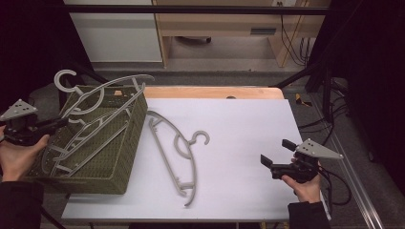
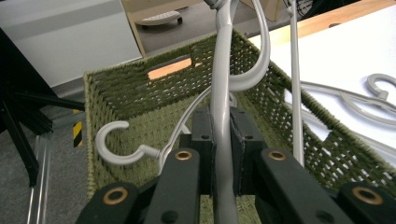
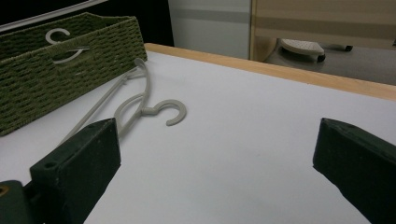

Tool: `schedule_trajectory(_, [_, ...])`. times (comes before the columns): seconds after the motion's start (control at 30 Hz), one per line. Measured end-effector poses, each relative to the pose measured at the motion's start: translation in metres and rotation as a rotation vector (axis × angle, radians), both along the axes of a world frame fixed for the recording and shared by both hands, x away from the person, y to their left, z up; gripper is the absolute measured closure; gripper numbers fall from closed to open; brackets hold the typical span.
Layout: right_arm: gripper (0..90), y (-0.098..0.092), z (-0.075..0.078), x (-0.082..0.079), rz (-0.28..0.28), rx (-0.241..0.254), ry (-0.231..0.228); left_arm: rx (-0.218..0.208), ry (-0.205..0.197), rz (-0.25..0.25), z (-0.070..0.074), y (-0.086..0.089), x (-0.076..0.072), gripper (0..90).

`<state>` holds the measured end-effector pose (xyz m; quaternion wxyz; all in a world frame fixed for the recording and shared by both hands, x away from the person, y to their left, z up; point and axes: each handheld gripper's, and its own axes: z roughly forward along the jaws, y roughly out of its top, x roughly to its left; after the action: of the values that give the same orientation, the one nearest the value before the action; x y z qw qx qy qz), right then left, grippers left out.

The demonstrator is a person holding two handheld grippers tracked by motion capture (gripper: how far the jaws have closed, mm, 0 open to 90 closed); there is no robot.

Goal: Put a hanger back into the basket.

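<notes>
Green woven basket (image 1: 125,157) at table's left edge holds one grey hanger lying inside (image 2: 122,147). Left hand-held gripper (image 2: 221,144) sits over the basket, jaws clamped tight on the bar of a second grey hanger (image 2: 220,84), which leans across the basket with its hook poking above the far rim. Judgement: that one is going in, not let go yet. Just right of the basket, a third hanger (image 1: 177,150) lies flat on the white table (image 1: 248,124), untouched. Far right, right hand-held gripper (image 3: 212,165) rests near the table edge, jaws wide apart, nothing between them. Roughly one stowed, one mid-drop, one left to fetch.
</notes>
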<state>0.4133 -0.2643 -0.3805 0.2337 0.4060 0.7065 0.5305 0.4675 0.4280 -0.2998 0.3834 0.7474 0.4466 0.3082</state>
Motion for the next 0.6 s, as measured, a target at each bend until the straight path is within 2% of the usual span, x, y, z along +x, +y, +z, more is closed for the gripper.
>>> schedule_trajectory(0.2, [1.1,0.000,0.000,0.000,-0.002,0.002,0.002,-0.008,0.006,0.035,-0.007,0.014,0.000,81.6])
schedule_trajectory(0.6, [1.1,0.001,0.000,0.000,0.000,0.003,0.003,0.049,0.041,0.073,-0.016,0.032,0.001,81.6])
